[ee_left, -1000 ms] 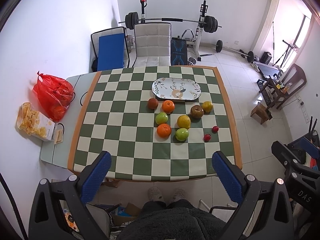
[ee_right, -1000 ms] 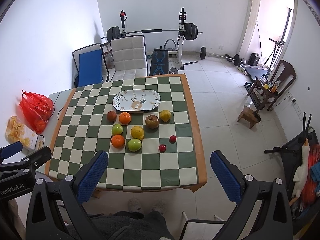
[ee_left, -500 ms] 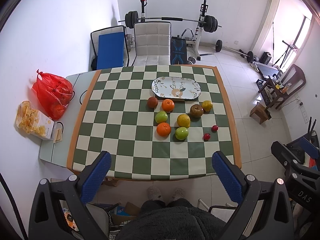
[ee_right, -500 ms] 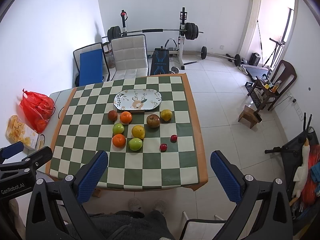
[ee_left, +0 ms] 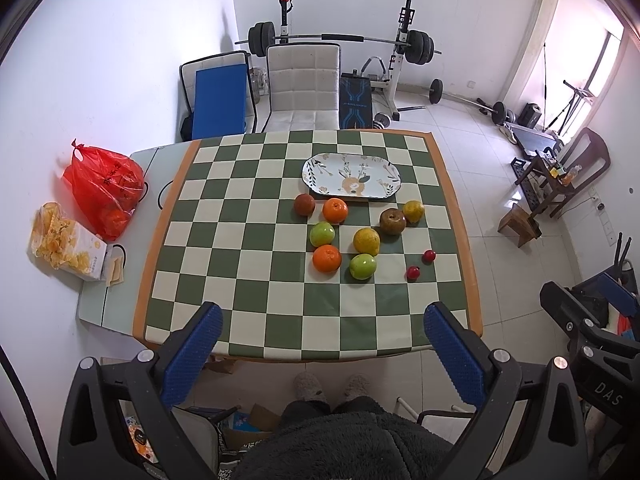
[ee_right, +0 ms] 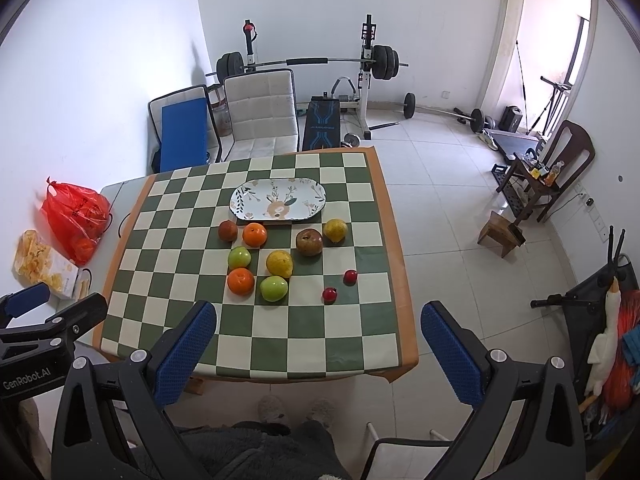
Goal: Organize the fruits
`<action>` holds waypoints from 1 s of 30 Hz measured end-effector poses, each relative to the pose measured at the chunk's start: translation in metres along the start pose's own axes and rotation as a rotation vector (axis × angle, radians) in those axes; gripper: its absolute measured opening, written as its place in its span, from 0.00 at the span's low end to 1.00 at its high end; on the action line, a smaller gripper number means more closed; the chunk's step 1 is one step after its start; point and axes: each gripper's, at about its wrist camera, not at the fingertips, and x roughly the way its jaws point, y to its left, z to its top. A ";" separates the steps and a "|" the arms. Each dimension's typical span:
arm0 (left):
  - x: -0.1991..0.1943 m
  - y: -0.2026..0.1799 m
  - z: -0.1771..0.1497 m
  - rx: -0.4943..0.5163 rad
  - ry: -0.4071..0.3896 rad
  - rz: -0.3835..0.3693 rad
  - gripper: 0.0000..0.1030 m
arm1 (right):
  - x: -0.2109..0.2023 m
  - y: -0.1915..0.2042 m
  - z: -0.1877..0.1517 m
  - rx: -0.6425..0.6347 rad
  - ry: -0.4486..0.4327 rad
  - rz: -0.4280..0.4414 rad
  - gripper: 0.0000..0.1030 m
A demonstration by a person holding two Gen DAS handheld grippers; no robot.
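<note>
Left gripper (ee_left: 322, 356) and right gripper (ee_right: 318, 354): held high above bench (ee_left: 256, 312), jaws released, empty. Fruits (ee_left: 366, 241): loose on bench, clustered just beside plate (ee_left: 351, 176), none on it.

Tabletop arrangement. An oval plate (ee_left: 351, 176) lies toward the table's (ee_left: 248, 320) far edge. The fruits sit on the table just before the plate: an orange (ee_left: 335, 210), an apple (ee_left: 322, 233) nearer, a second orange (ee_left: 327, 258) nearest. Two small fruits (ee_left: 420, 265) lie apart to the right. A plastic bag (ee_left: 102, 188) and a snack box (ee_left: 68, 242) rest left of the table.
</note>
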 end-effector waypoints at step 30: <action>0.030 0.017 0.020 0.036 -0.091 0.077 1.00 | 0.034 0.031 0.016 0.097 -0.009 0.053 1.00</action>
